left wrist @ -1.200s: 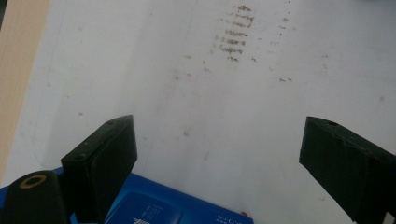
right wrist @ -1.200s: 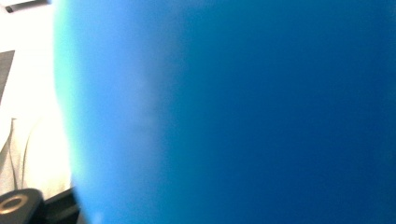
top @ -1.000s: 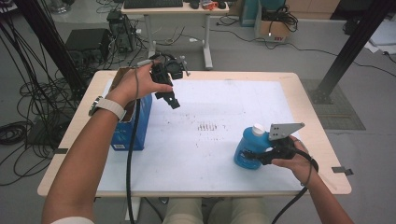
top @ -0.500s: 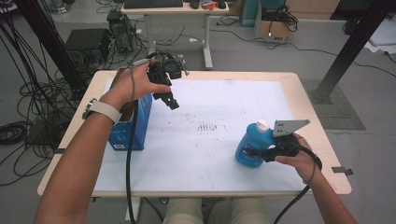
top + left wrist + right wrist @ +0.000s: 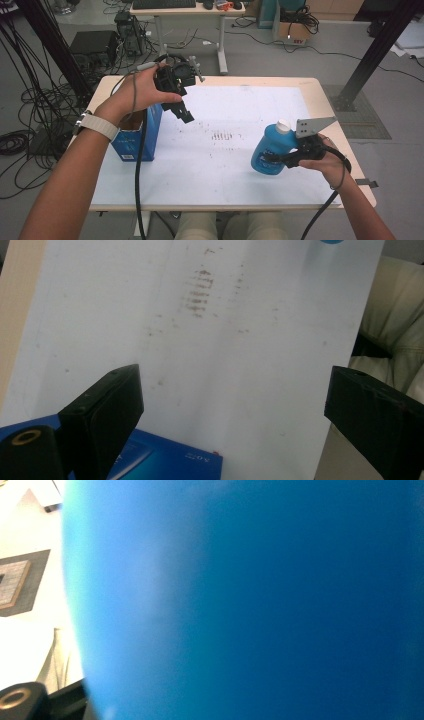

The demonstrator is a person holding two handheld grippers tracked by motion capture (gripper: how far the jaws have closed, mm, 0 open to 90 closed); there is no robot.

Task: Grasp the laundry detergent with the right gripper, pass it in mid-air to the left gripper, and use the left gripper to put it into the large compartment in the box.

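I hold a blue bottle

My right gripper squeezes it, tilted; my left gripper hangs wide apart above the box.

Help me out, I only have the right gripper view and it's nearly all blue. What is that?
Observer: A blue bottle with a white cap; the high view shows the right gripper clamped on it, tilted, near the table's right side.
Operator: Where is the other gripper?
Observer: The left gripper is raised above the table's left part, beside an open blue box.
Operator: Is it holding anything?
Observer: No. The left gripper view shows its jaws spread wide with nothing between them, over the white table surface.
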